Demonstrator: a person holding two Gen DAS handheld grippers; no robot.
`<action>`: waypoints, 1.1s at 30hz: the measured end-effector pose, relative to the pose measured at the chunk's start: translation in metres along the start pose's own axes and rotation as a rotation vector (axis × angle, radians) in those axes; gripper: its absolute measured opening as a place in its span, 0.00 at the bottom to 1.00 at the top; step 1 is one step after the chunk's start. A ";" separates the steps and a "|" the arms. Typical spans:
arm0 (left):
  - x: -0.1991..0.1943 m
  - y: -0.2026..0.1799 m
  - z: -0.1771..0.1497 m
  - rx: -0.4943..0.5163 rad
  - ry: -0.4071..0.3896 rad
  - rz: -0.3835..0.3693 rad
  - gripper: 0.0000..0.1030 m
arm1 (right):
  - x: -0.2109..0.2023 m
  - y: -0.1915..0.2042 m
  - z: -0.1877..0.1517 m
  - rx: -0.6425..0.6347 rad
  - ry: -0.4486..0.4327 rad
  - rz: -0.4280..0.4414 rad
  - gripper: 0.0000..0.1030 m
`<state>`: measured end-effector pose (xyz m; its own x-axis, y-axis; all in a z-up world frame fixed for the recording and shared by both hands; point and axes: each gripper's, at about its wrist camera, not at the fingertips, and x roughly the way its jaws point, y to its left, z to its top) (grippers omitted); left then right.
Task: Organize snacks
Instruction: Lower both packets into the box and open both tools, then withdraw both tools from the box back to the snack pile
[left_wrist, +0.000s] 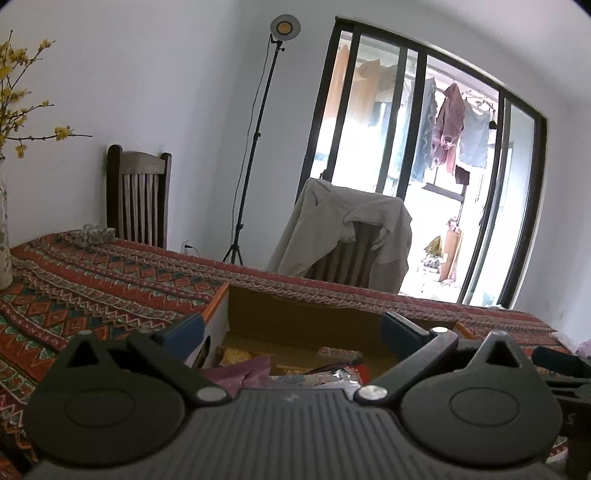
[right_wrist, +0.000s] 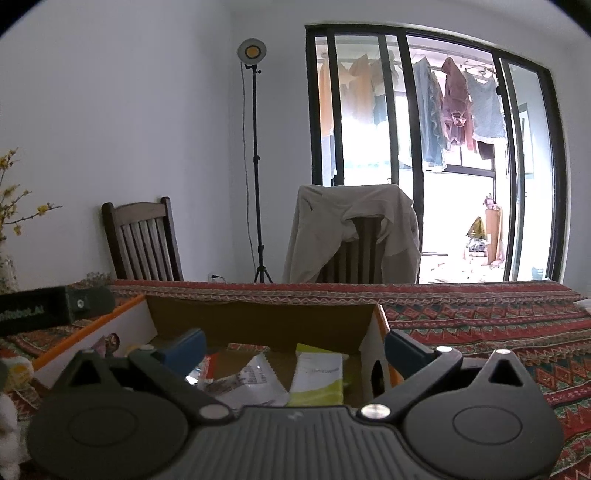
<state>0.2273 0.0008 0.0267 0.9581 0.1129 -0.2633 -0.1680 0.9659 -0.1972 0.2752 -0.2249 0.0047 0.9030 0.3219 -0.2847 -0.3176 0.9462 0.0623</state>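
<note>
An open cardboard box (left_wrist: 295, 314) with orange-trimmed white sides sits on the patterned tablecloth; it also shows in the right wrist view (right_wrist: 258, 317). Several snack packets lie inside: a purple one (left_wrist: 243, 373) and a red one (left_wrist: 354, 369), a white packet (right_wrist: 251, 384) and a green-and-white packet (right_wrist: 317, 376). My left gripper (left_wrist: 291, 328) is open and empty, held over the box's near side. My right gripper (right_wrist: 295, 345) is open and empty, also above the box. The left gripper's black body (right_wrist: 55, 308) shows at the left of the right wrist view.
Two wooden chairs stand behind the table, one bare (left_wrist: 138, 199), one draped with a beige jacket (left_wrist: 347, 229). A light stand (left_wrist: 251, 147) is by the wall. A vase with yellow flowers (left_wrist: 5, 221) stands at the table's left. Glass doors (right_wrist: 436, 147) are behind.
</note>
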 end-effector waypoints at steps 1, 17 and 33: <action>-0.001 -0.001 0.000 0.001 -0.001 -0.001 1.00 | -0.001 0.000 0.000 -0.001 -0.002 0.001 1.00; -0.052 -0.003 0.028 0.004 -0.019 -0.022 1.00 | -0.049 0.007 0.026 0.012 0.022 0.004 1.00; -0.127 0.031 -0.033 0.030 0.112 -0.029 1.00 | -0.112 0.033 -0.032 -0.002 0.168 0.032 1.00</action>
<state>0.0930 0.0088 0.0231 0.9302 0.0594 -0.3623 -0.1318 0.9751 -0.1785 0.1538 -0.2306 0.0081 0.8314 0.3416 -0.4383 -0.3461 0.9354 0.0726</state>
